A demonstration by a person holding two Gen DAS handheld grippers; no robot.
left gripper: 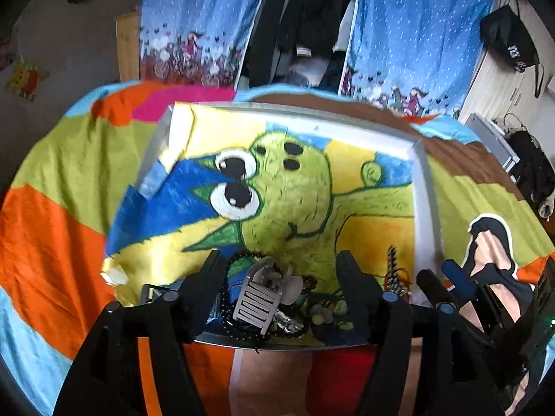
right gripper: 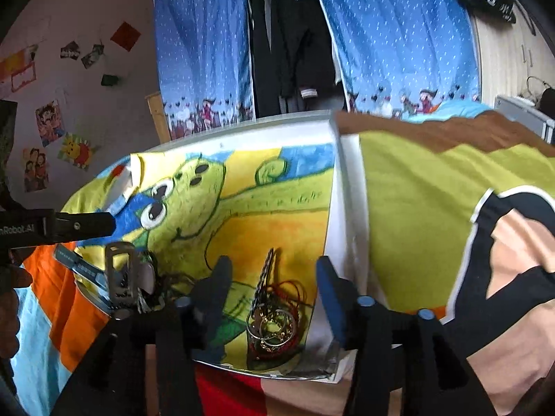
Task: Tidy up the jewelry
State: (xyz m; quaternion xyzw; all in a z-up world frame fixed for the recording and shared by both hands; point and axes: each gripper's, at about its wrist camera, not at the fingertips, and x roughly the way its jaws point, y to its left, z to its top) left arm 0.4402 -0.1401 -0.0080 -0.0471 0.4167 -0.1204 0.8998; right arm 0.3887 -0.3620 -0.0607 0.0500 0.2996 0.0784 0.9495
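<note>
A framed frog painting (left gripper: 425,187) lies flat on the bed and bears the jewelry. In the left wrist view a pile sits at its near edge: a silver hair claw clip (left gripper: 258,300), black bead bracelets (left gripper: 229,326) and small green pieces. My left gripper (left gripper: 281,270) is open, its fingers on either side of this pile. In the right wrist view a second pile of gold and silver rings with red cord (right gripper: 274,326) and a beaded strip (right gripper: 265,270) lies between the open fingers of my right gripper (right gripper: 274,277). The clip (right gripper: 121,274) shows at left.
A multicoloured bedspread (left gripper: 59,187) covers the bed. Blue patterned curtains (left gripper: 416,34) and dark hanging clothes stand behind it. The right gripper's fingers (left gripper: 451,277) show at right in the left wrist view. The left gripper's finger (right gripper: 83,225) shows at left in the right wrist view.
</note>
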